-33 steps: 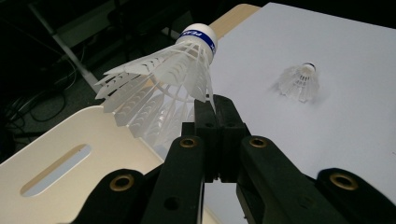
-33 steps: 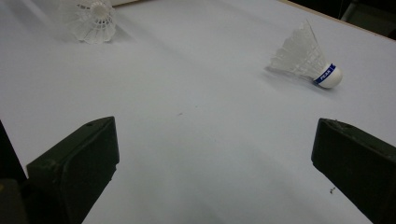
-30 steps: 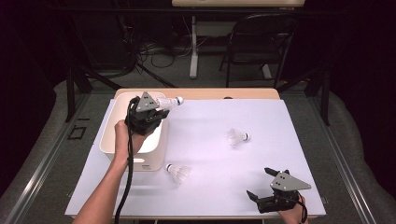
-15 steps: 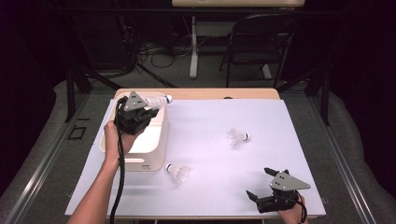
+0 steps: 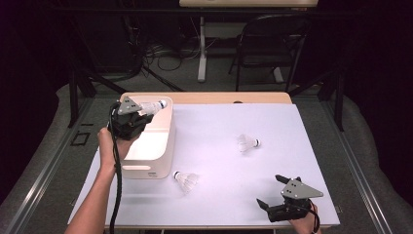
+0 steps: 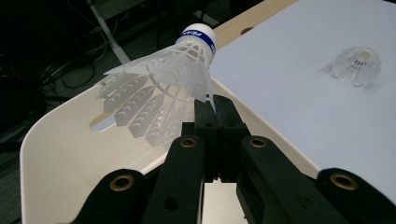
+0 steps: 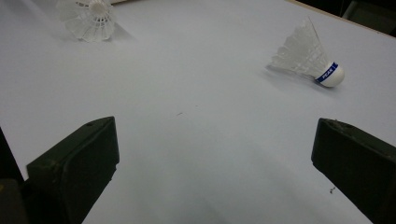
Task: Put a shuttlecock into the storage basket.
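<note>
My left gripper [image 5: 140, 113] hangs over the far end of a white bin [image 5: 160, 146], shut on the feather skirt of a white shuttlecock [image 5: 153, 107] whose blue-banded cork points right. In the left gripper view the jaws pinch the skirt's edge of that shuttlecock [image 6: 163, 88] at my left gripper [image 6: 215, 100], above the bin's rim [image 6: 51, 126]. My right gripper [image 5: 268, 190] rests at the front right of the table, open and holding nothing. In the right gripper view my right gripper [image 7: 215, 154] has its jaws wide apart over bare white tabletop.
Two more shuttlecocks lie on the white table: one at centre right [image 5: 248, 143] [image 7: 308, 58] [image 6: 357, 65], one just right of the bin's near corner [image 5: 186, 181] [image 7: 88, 18]. A wooden strip [image 5: 229, 97] edges the far side. A chair [image 5: 272, 48] stands beyond.
My left gripper has carried the shuttlecock leftward, from the bin's right rim to above its inside. The right gripper has stayed still and open.
</note>
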### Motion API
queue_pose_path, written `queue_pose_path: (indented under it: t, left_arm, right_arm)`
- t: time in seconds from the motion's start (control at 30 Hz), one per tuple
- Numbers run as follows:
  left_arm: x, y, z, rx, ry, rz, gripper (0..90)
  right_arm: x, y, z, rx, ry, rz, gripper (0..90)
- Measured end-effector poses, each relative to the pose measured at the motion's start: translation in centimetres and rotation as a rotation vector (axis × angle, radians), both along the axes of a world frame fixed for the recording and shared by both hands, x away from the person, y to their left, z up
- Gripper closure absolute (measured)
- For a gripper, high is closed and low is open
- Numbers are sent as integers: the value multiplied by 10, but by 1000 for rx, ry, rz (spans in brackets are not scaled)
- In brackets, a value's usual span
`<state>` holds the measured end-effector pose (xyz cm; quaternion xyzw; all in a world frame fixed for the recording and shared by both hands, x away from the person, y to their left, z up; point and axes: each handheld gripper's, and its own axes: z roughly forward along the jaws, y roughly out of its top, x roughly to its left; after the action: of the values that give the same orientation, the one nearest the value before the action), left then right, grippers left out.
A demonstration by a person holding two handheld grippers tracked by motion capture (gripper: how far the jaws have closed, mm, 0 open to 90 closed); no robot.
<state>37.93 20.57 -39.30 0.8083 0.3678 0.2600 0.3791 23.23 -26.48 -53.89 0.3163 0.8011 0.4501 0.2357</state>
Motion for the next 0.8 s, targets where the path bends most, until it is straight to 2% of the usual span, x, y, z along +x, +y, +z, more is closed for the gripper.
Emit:
queue_pose_path:
  t: [0.3, 0.57, 0.8]
  left_arm:
    - [8, 13, -11, 17, 47, 41, 900]
    - [14, 17, -17, 30, 94, 61, 900]
    - [19, 18, -24, 59, 128, 92, 900]
  right_arm:
    - [0, -1, 0, 3, 1, 1, 2]
    - [0, -1, 0, 3, 0, -1, 2]
    - [-1, -1, 1, 2, -4, 1, 2]
